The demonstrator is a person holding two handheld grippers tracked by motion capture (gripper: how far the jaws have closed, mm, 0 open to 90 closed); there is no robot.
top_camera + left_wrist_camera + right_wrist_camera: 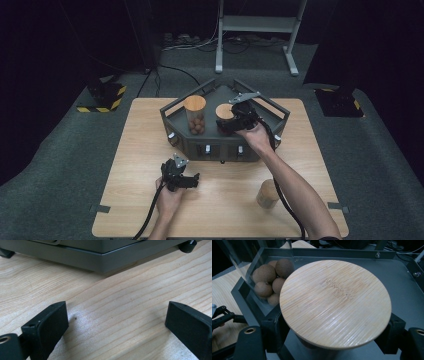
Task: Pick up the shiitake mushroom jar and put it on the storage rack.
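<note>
A dark grey rack [270, 110] stands at the back middle of the wooden table. In it is a tall clear jar of brown balls [195, 117] with a wooden lid. Right beside that is a shorter jar with a round wooden lid [223, 111]. My right gripper [234, 121] is shut on this shorter jar just under its lid [335, 303], with a jaw on each side; right gripper [332, 334]. The ball jar [268, 277] stands close on its left. My left gripper [192, 180] rests low over the table in front of the rack, open and with nothing in it; left gripper [117, 322].
A third wooden-lidded jar [267, 194] stands on the table near the front right, next to the right forearm. The rack's front wall [100, 257] lies just ahead of the left jaws. Bare wood [135, 150] spreads to the left of the rack.
</note>
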